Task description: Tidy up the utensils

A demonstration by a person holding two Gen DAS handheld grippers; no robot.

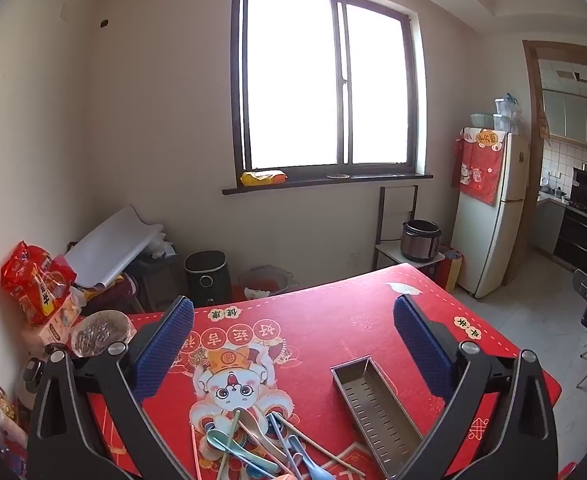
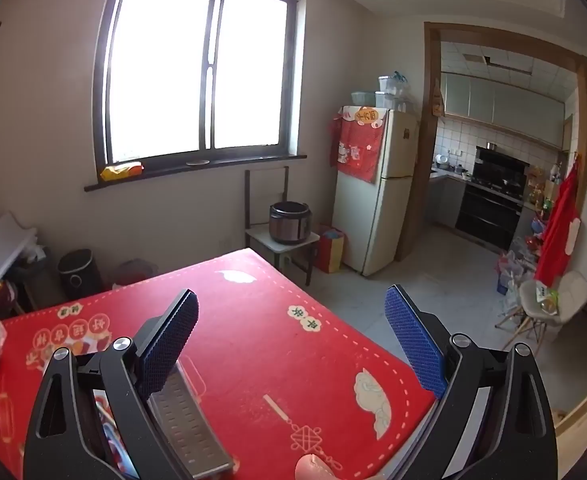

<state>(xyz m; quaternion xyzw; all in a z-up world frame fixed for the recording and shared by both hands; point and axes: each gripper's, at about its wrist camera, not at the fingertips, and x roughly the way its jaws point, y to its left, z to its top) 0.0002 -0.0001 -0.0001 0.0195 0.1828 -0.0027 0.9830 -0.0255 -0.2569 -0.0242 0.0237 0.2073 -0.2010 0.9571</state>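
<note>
— Closest to the left wrist camera, what lies on the table?

— A loose heap of utensils [image 1: 253, 448]: pale plastic spoons in blue, green and beige, mixed with chopsticks, crossing one another on the cartoon print of the red tablecloth [image 1: 317, 340]. The heap sits at the bottom edge of the view, below and between the left gripper's [image 1: 293, 316] fingers.

— Does that gripper hold any of them?

— No. Its jaws are spread wide, the blue pads [image 1: 165, 348] well apart, nothing between them but cloth.

— And the holder?

— A perforated metal tray [image 1: 377, 408], long and narrow, lies just to the right of the heap, empty as far as its inside shows. In the right wrist view the same tray [image 2: 189, 424] runs under the left finger of the right gripper [image 2: 293, 312], partly hidden by it.

— The right gripper, then?

— Released as well, jaws fully apart over bare red cloth [image 2: 253, 340]; no pad touches anything. A fingertip of the person [image 2: 313, 466] shows at the bottom edge.

— Farther off?

— At the table's left edge, snack packets [image 1: 33, 280] and a clear bag [image 1: 97, 332]. Beyond the table, a rice cooker [image 2: 289, 222] on a small stand, a fridge [image 2: 377, 192] with a red cloth hung on it, and a bright window [image 1: 325, 92] in the far wall. A doorway at right opens onto a kitchen [image 2: 493, 184].
</note>
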